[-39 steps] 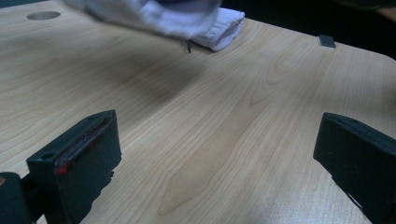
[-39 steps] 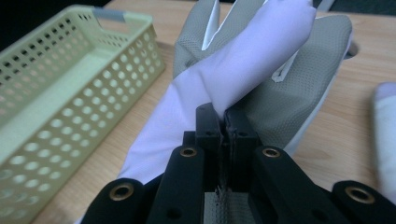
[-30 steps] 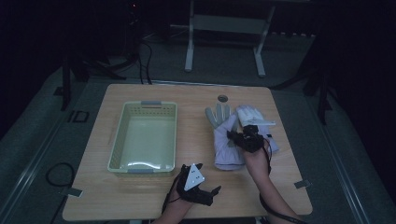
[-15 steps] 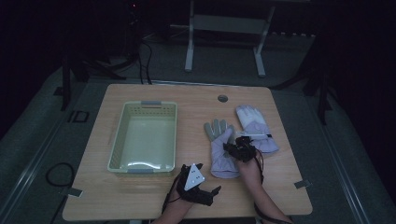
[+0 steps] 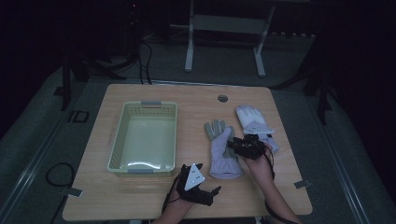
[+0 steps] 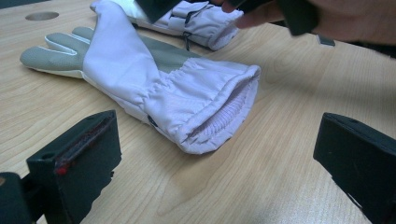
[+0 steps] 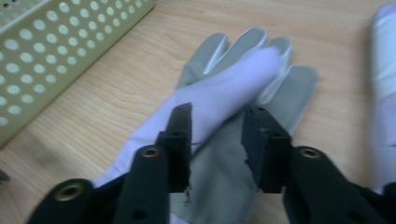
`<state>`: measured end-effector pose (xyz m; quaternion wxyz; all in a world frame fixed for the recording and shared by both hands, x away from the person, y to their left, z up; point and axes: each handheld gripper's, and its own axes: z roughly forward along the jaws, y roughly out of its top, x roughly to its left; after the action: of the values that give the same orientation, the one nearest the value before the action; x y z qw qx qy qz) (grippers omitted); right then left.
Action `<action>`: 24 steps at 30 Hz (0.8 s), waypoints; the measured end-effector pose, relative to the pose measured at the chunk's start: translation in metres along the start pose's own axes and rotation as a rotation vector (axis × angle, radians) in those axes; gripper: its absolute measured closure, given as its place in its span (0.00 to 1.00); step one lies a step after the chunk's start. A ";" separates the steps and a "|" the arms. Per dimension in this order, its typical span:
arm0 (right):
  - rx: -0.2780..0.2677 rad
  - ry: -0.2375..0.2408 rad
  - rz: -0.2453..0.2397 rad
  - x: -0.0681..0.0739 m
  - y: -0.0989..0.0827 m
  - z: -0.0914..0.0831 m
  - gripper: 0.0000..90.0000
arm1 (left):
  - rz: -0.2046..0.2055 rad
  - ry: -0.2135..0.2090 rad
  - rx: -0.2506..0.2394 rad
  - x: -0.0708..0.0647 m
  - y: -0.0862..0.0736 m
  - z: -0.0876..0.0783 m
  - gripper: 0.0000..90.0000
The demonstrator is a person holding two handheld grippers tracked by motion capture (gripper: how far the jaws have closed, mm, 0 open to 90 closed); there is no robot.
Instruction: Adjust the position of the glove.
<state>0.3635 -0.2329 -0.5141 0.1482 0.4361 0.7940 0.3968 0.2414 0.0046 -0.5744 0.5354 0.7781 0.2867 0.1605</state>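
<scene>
Two padded lilac fabric gloves, near glove [image 5: 223, 151] and far glove [image 5: 254, 122], one perforated plastic basket [image 5: 145, 136]; left gripper [image 5: 205, 192] fingers wide, right gripper [image 7: 215, 140] fingers just parted, narrowly apart above the near glove, gripping nothing.

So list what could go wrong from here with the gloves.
1. The right gripper has just been opening over the near glove; its jaws stand apart with nothing pinched, and a closing grab might catch only the folded-over flap.
2. The far glove lies right beside it, so a strap could snag.
3. The basket sits well to the left; a limp glove carried by one edge may drag across the table.
</scene>
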 end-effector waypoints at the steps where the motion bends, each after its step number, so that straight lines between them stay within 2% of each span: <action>1: 0.001 -0.019 -0.008 -0.002 0.001 -0.004 0.70 | -0.001 0.000 0.000 0.000 0.000 0.000 0.01; 6: -0.016 -0.057 0.003 -0.019 0.005 -0.022 0.70 | -0.001 -0.001 0.001 0.000 0.000 0.000 0.01; 12: -0.053 -0.104 0.006 -0.047 0.008 -0.037 0.62 | 0.000 0.000 0.001 0.000 0.000 0.000 0.01; 14: -0.067 -0.093 0.000 -0.058 0.009 -0.040 0.61 | -0.002 0.000 -0.001 0.000 0.000 0.000 0.01; 18: -0.091 -0.066 -0.026 -0.081 0.006 -0.040 0.61 | -0.010 -0.003 0.000 0.001 0.000 0.000 0.01; 21: -0.083 -0.073 -0.025 -0.097 0.005 -0.036 0.60 | -0.004 -0.002 0.000 0.001 0.000 0.000 0.01; 23: -0.080 -0.074 -0.025 -0.101 0.006 -0.035 0.60 | -0.003 -0.001 0.000 0.000 0.000 0.000 0.01; 24: -0.066 -0.085 -0.027 -0.107 0.008 -0.033 0.58 | -0.002 -0.001 0.000 0.000 0.000 0.000 0.01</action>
<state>0.4106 -0.3340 -0.4991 0.2013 0.4367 0.7793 0.4020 0.2417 0.0044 -0.5744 0.5358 0.7778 0.2872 0.1596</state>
